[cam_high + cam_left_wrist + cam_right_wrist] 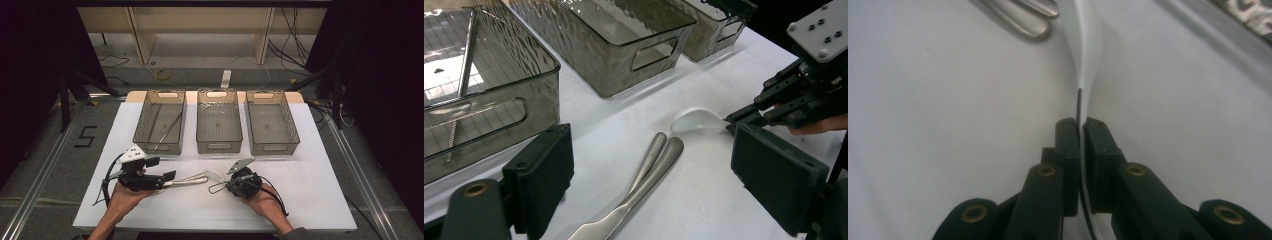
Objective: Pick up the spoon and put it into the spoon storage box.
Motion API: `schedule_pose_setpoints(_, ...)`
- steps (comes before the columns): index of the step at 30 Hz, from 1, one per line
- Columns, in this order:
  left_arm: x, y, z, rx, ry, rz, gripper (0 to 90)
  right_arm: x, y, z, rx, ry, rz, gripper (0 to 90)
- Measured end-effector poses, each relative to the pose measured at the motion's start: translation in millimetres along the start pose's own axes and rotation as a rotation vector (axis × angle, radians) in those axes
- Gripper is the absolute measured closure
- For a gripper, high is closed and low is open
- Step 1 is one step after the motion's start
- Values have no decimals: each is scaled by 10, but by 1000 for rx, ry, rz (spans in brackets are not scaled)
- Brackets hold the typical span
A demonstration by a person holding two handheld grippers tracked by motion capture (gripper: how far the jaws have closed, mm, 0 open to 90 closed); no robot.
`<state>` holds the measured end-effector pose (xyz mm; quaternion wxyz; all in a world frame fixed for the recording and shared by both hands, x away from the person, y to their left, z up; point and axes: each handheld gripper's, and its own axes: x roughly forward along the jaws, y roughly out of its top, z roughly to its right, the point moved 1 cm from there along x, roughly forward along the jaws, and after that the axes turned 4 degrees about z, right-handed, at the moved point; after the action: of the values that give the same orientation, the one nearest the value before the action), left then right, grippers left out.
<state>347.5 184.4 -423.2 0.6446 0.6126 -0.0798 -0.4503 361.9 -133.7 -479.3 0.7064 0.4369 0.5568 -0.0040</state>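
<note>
The white spoon (696, 120) is clamped by the right gripper (1080, 131); the left gripper (649, 175) is held open over two metal utensils (651, 172). One utensil (167, 131) is already binned; three are left on the bench (310, 200)

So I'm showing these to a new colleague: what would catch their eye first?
Probably the three clear bins in a row at the far side of the white table. Then the right gripper, shut on a white spoon near the front, with two metal utensils lying between the open jaws of the left gripper.

Black "5" on the floor (86, 136)
</note>
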Motion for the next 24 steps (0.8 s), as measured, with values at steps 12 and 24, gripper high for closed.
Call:
schedule_pose_setpoints(12,6,3,-3,4,2,1,169,-181,46,128,46,25,83,865)
schedule_pose_setpoints(24,19,10,-1,-3,-2,6,169,-326,295,388,87,-16,181,865)
